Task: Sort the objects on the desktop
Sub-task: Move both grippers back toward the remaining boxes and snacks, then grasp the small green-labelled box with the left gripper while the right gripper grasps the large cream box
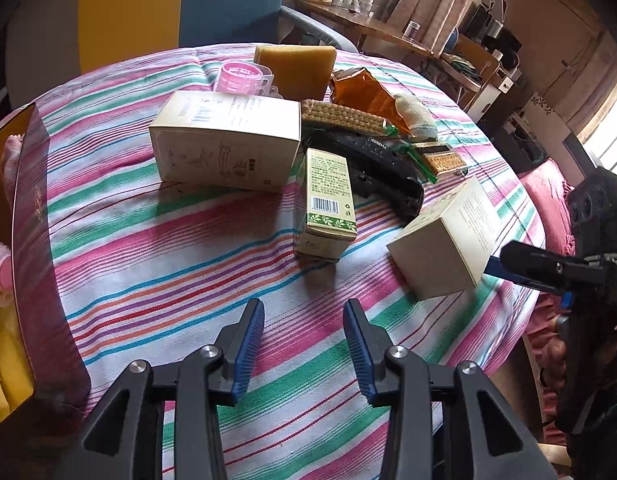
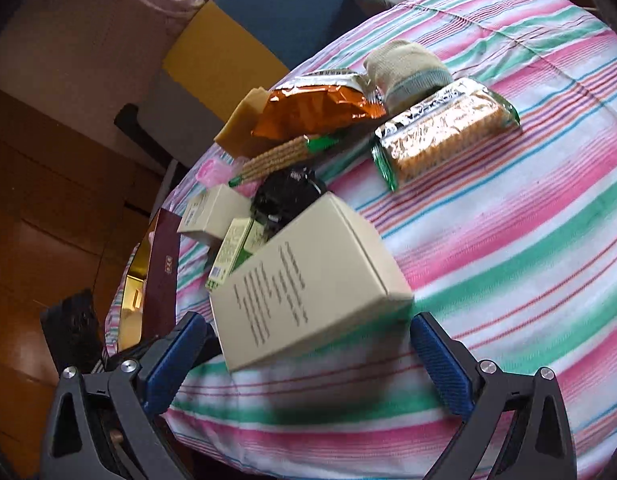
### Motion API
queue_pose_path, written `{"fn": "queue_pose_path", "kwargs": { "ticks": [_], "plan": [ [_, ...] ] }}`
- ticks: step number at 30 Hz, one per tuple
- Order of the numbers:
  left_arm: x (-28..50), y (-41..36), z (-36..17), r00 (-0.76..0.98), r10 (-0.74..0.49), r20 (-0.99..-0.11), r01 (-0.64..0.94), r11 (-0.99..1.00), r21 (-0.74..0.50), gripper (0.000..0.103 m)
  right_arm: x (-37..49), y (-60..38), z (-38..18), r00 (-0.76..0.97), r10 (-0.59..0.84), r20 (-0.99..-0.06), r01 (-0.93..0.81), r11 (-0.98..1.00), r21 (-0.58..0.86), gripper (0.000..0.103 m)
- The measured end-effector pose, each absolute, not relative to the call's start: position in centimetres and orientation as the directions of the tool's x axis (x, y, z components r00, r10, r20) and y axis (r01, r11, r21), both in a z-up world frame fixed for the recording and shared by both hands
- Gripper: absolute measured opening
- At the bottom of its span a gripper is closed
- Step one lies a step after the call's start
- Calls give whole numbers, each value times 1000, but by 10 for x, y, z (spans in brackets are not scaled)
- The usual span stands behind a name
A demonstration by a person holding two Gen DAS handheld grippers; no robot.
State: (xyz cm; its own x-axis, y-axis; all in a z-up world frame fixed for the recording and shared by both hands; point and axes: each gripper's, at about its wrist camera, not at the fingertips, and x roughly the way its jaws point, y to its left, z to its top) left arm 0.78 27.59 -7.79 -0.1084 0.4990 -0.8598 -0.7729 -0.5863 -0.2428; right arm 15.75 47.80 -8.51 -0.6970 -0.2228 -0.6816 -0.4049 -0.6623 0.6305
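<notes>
Round table under a woven cotton cloth (image 1: 156, 280), striped pink, green, white and purple, slightly rumpled.

Left gripper (image 1: 304, 344): black jointed frame, ribbed blue pads. Jaws stand a little apart over bare cloth, nothing between them.

Right gripper (image 2: 308, 356): same build. Jaws are spread wide; the cream cardboard box (image 2: 308, 276) lies between the pads, its printed face up. The frame is blurred; the left pad is near a box corner, the right pad stands clear of it, so no clamp is seen. In the left wrist view this box (image 1: 444, 248) rests tilted on one edge at the table's right side, with a blue fingertip (image 1: 493, 266) at its right face.

Other items, clustered mid-table:
- larger cream carton (image 1: 224, 140), matte, barcode on top, lying flat.
- green-and-cream printed box (image 1: 326, 208), slim, upright, just in front of a black plastic device (image 1: 388, 172), which is long and curved.
- two cracker packs in clear wrap (image 2: 444, 132) (image 1: 342, 116), with bumpy biscuit edges showing.
- crinkled orange foil bag (image 2: 320, 112).
- knitted beige sock or glove (image 2: 408, 68), rolled and soft.
- tan sponge block (image 1: 294, 68), porous.
- pink plastic cup (image 1: 240, 76), ribbed.

At the left edge: a glossy maroon box (image 1: 32, 220) with a gold interior, holding pink and yellow soft items.
</notes>
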Motion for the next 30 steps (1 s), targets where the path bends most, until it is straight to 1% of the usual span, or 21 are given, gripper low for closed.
{"fn": "queue_pose_path", "kwargs": {
  "ticks": [4, 8, 11, 13, 15, 22, 24, 26, 29, 30],
  "plan": [
    [2, 292, -69, -125, 506, -854, -775, -587, -234, 42, 172, 473, -76, -686, -136, -715, -434, -712, 552, 103],
    [2, 317, -64, -149, 489, -859, -800, -570, -186, 42, 175, 470, -76, -628, 4, -778, -491, -778, 391, 103],
    [4, 334, -64, -175, 465, -868, -815, -563, -138, 41, 177, 468, -80, -583, 69, -809, -499, -817, 290, 103],
    [1, 344, -68, -190, 446, -874, -811, -573, -116, 40, 176, 464, -85, -567, 95, -818, -488, -839, 241, 103],
    [-4, 350, -72, -198, 428, -882, -805, -584, -103, 31, 179, 463, -86, -556, 120, -823, -479, -855, 199, 103],
    [-9, 353, -85, -192, 418, -888, -800, -591, -105, 30, 173, 451, -95, -537, 229, -812, -474, -878, 66, 103],
    [-9, 348, -84, -192, 427, -883, -799, -591, -112, 30, 173, 449, -96, -538, 253, -804, -473, -880, 39, 103],
    [-9, 339, -84, -188, 436, -880, -795, -594, -124, 30, 173, 450, -97, -544, 256, -799, -474, -880, 42, 103],
    [-5, 322, -83, -174, 447, -878, -792, -593, -145, 30, 170, 453, -94, -542, 228, -809, -456, -888, 55, 103],
    [-2, 314, -83, -172, 450, -876, -791, -593, -149, 30, 170, 456, -92, -544, 204, -814, -450, -889, 78, 103]
  ]
}}
